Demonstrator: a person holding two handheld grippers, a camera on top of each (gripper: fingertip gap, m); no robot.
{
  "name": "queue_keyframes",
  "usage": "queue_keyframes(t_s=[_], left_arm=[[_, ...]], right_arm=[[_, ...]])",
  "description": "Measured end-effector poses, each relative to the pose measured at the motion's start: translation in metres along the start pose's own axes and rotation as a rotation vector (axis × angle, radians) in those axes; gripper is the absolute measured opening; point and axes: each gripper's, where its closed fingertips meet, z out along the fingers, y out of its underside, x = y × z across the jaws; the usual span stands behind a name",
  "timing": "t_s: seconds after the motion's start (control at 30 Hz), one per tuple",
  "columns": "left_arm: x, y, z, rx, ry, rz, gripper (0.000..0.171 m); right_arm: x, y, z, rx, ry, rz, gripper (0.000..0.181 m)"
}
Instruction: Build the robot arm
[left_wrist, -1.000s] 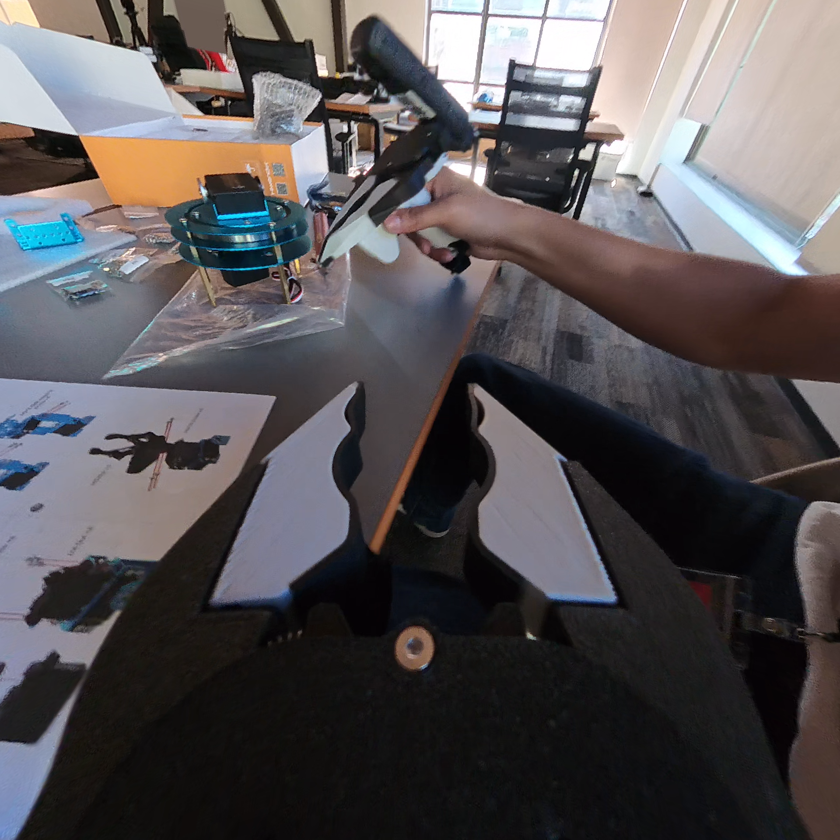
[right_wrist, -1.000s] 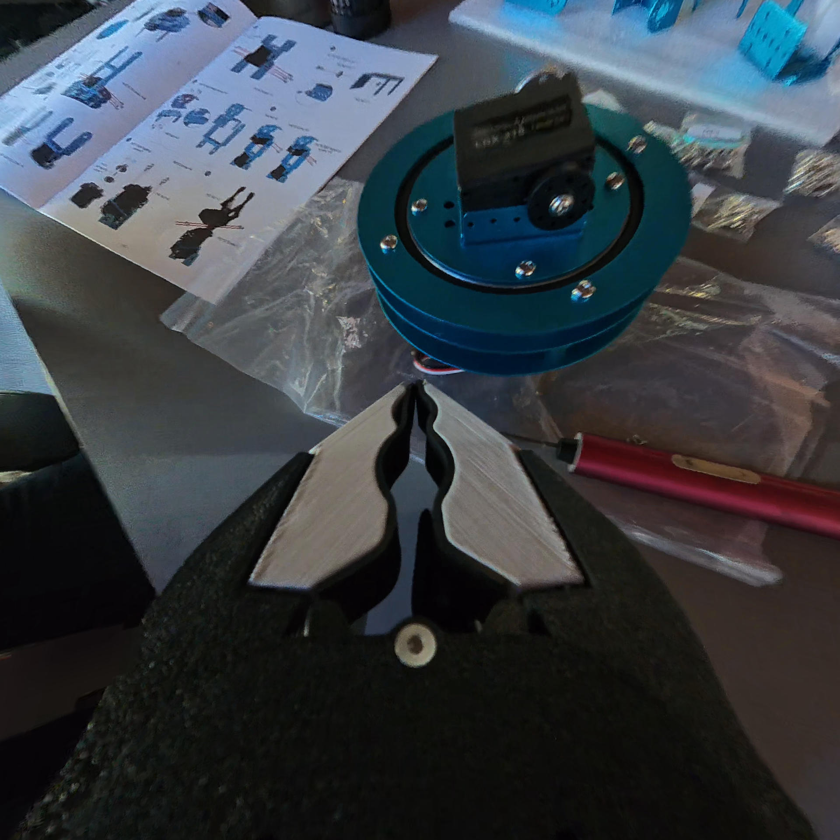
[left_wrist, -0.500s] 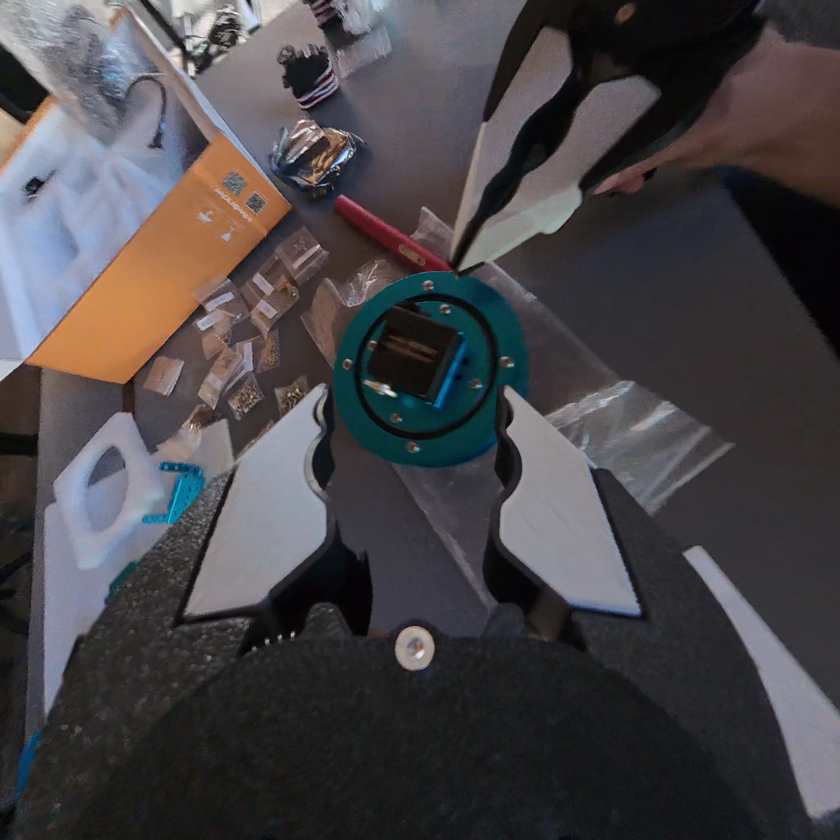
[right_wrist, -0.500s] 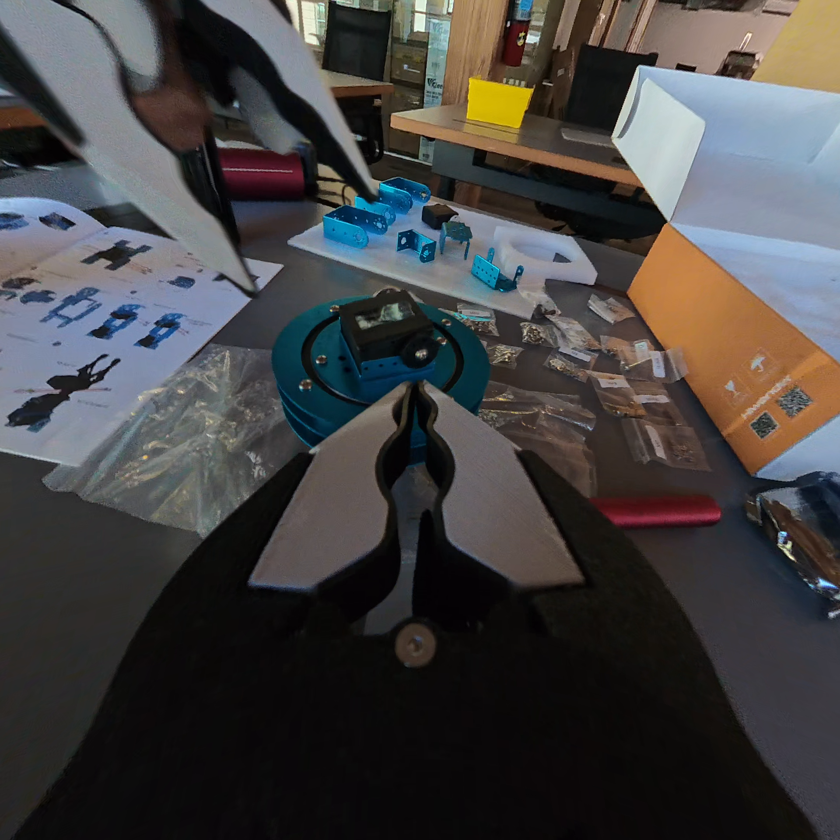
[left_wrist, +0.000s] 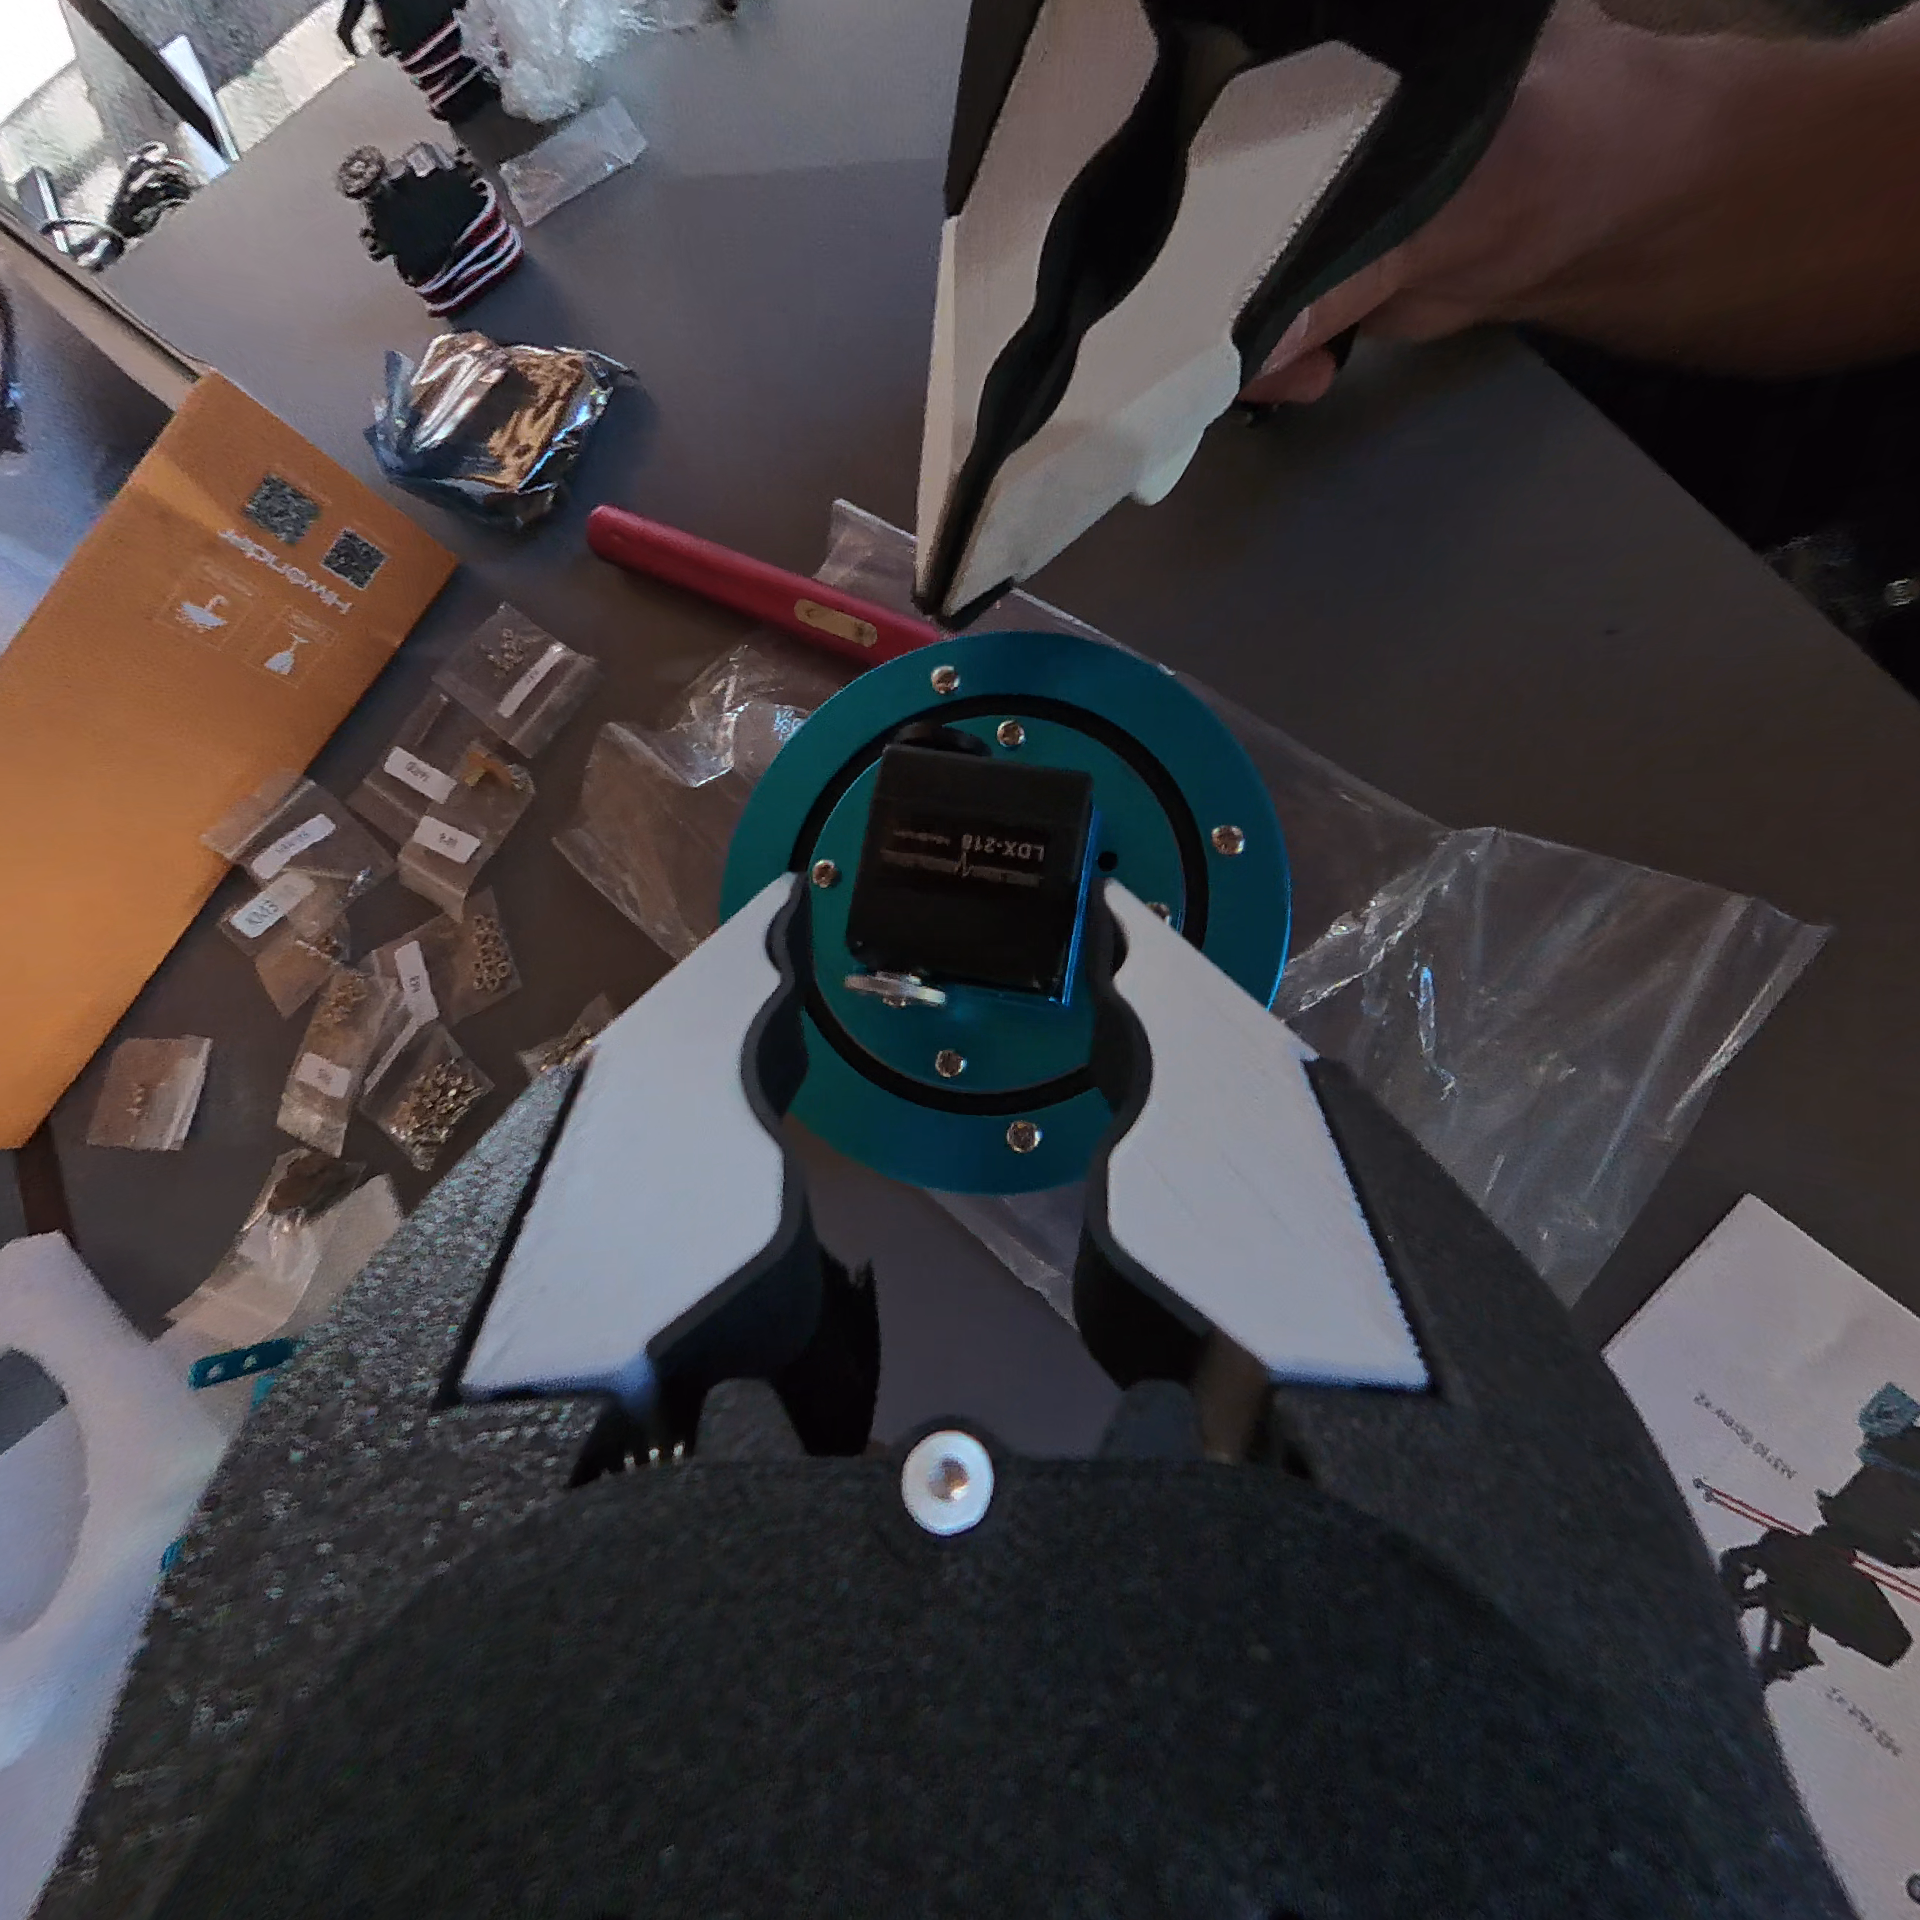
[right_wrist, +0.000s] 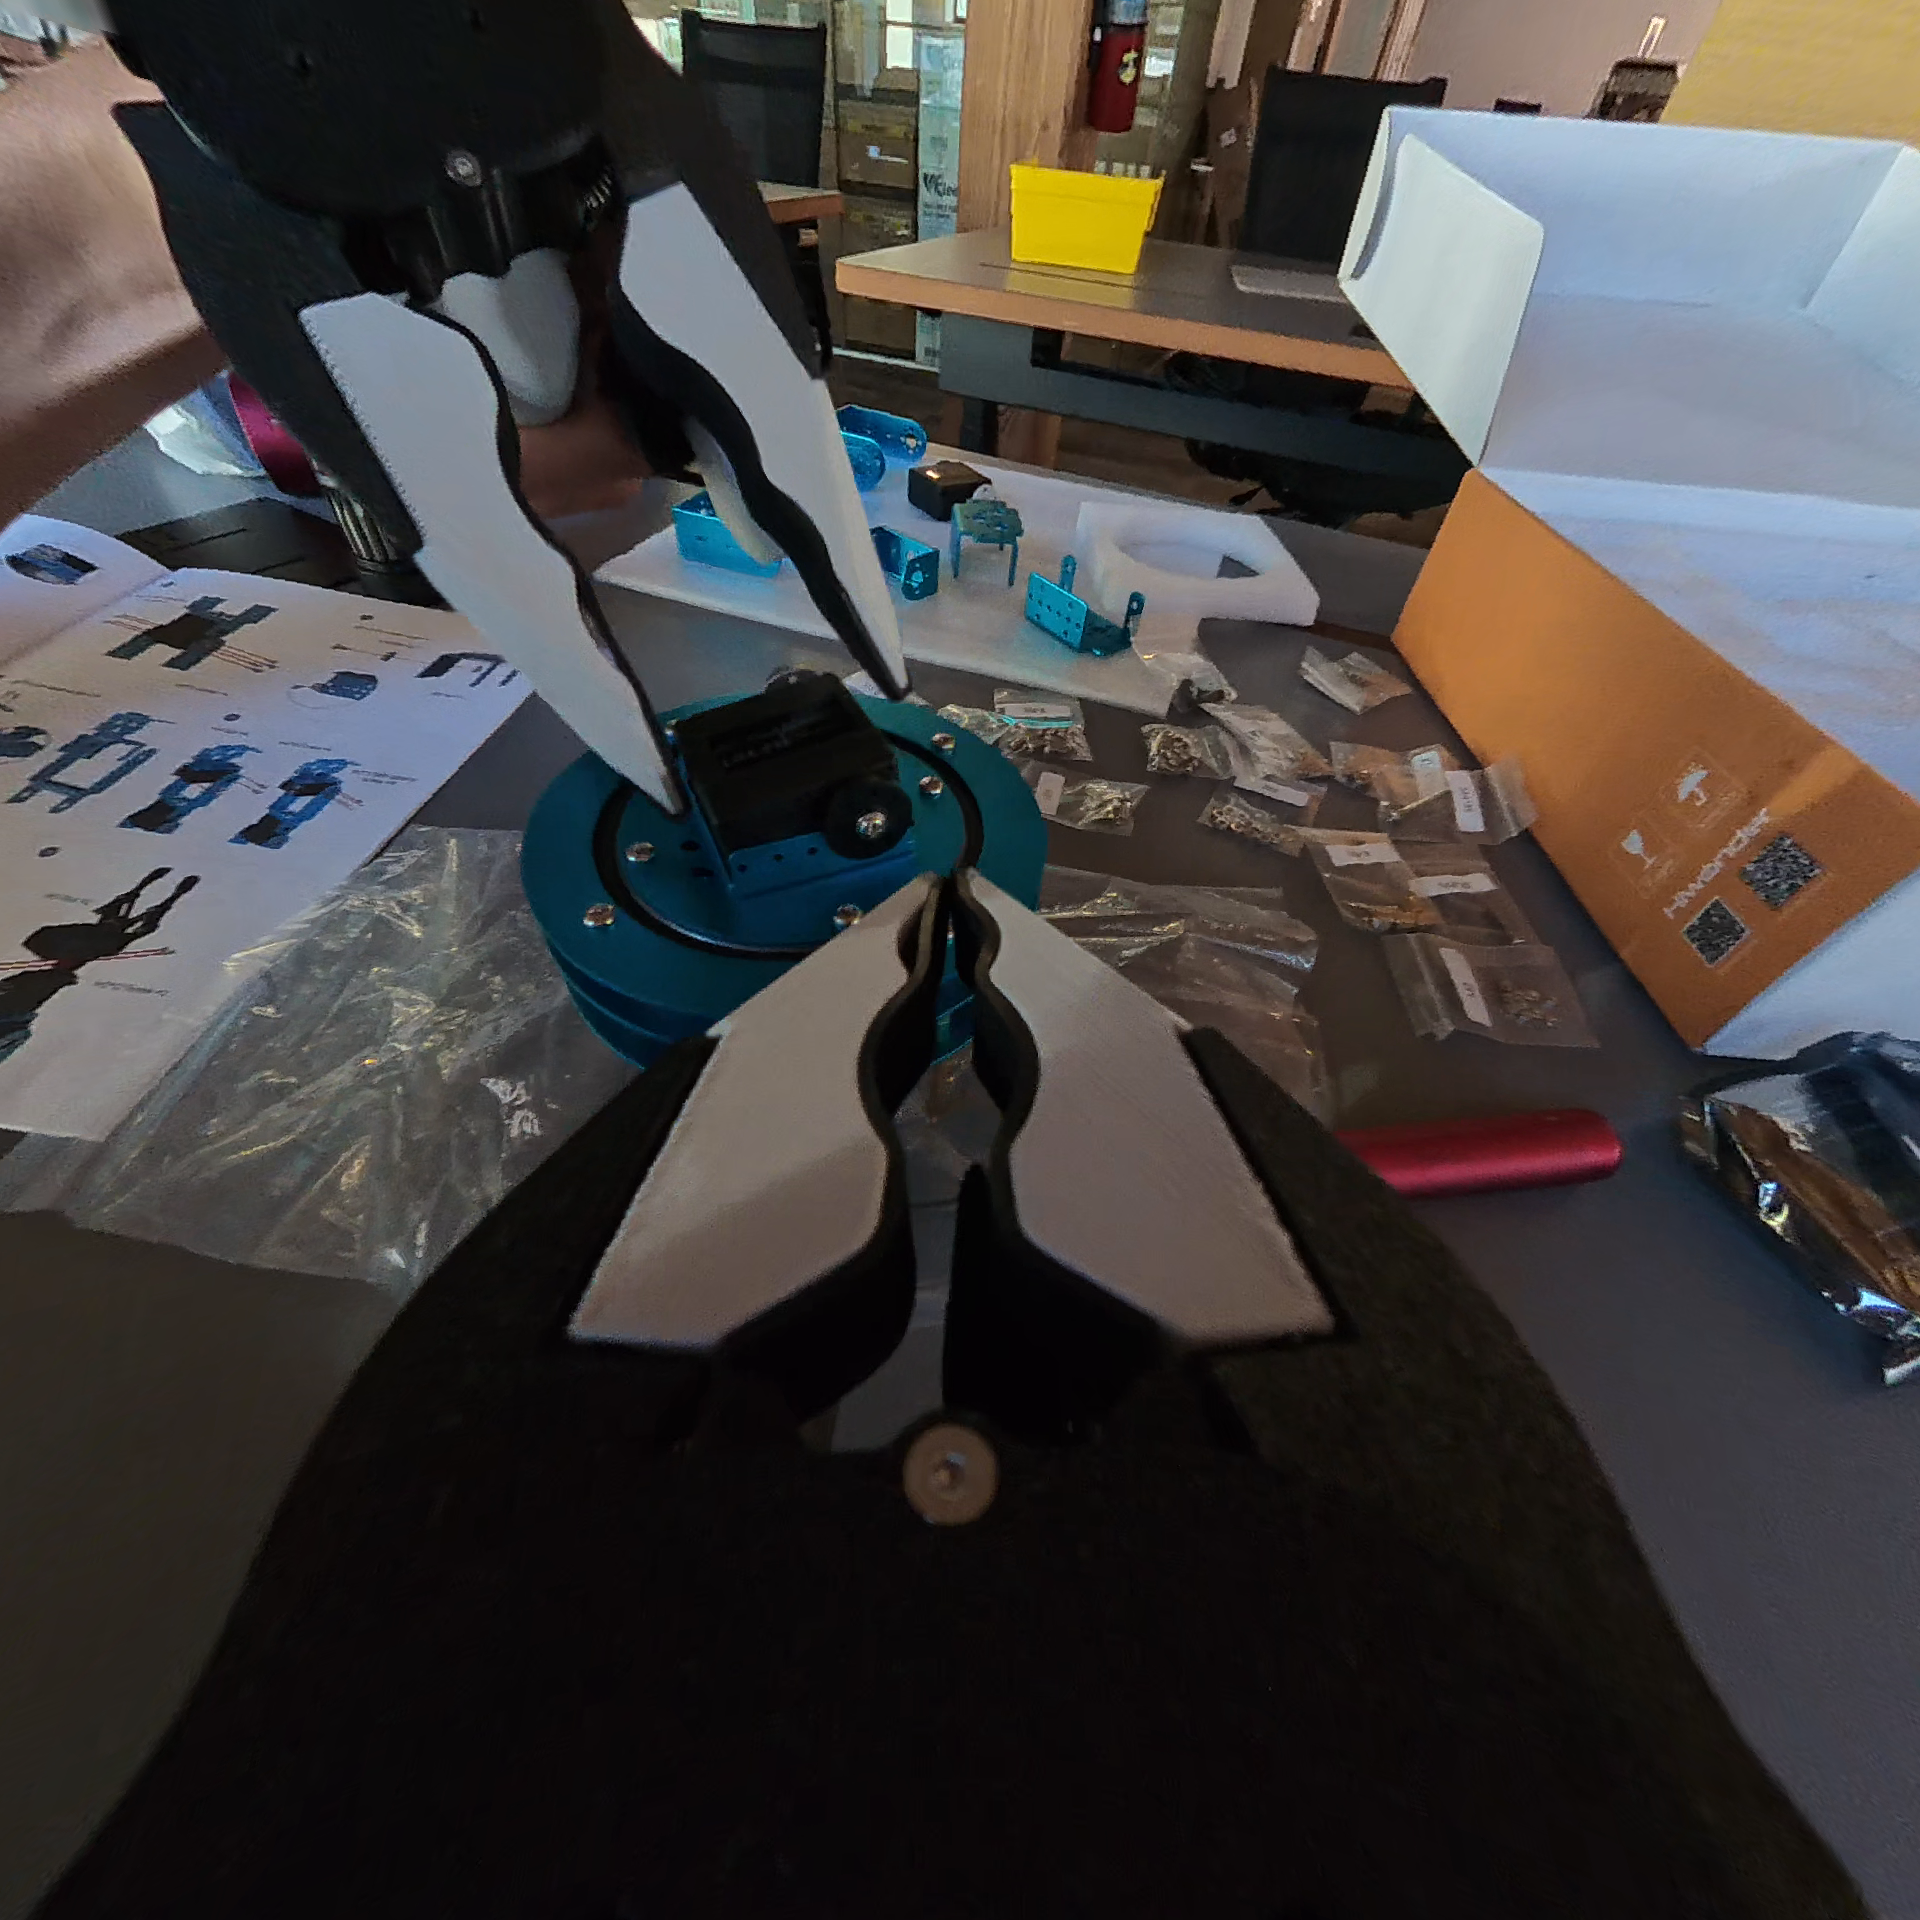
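Grey matte table (left_wrist: 1455, 540) w/ round teal metal base (left_wrist: 1226, 790), boxy black servo (left_wrist: 966, 883).

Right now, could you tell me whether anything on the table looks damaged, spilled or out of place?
Nothing looks damaged or spilled. The small screw bags lie scattered loosely beside the orange box, and a crumpled foil bag sits near the red tool.

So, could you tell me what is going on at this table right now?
A person holds a gripper in each hand over a blue round base carrying a black servo. The left gripper is open, its fingers on either side of the servo from above. The right gripper is shut and empty, its tips near the base's edge. A red tool, small hardware bags and an orange box lie around.
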Motion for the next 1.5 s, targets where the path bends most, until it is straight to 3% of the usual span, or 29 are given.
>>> queue_keyframes(t_s=[0.1,0.37,0.87,1.03,1.17,1.27,1.37,1.5], left_arm=[[0.002,-0.002,0.004,0.02,0.041,0.003,0.043],[0.005,-0.005,0.002,0.086,0.18,-0.101,0.043],[0.007,-0.004,0.003,0.103,0.106,-0.044,0.045],[0.003,0.003,0.002,0.067,0.085,-0.076,0.06],[-0.002,-0.011,-0.015,0.138,0.039,-0.111,0.06],[-0.006,-0.031,-0.035,0.241,-0.052,-0.201,0.055],[-0.008,-0.036,-0.052,0.29,-0.189,-0.427,0.05],[0.025,-0.033,-0.068,0.378,-0.241,-0.699,0.045]], right_arm=[[-0.002,0.005,0.002,-0.018,-0.006,0.021,0.0],[-0.008,0.0,-0.004,0.038,0.025,0.052,0.0],[-0.006,0.003,0.004,0.008,0.074,0.103,0.0],[-0.005,0.002,0.003,0.019,0.072,0.108,0.0],[-0.011,-0.004,-0.001,0.051,0.041,0.081,0.0],[-0.019,-0.011,-0.008,0.091,0.02,0.002,0.0],[-0.026,-0.015,-0.017,0.118,0.041,-0.188,0.0],[-0.029,-0.012,-0.033,0.142,0.087,-0.408,0.0]])
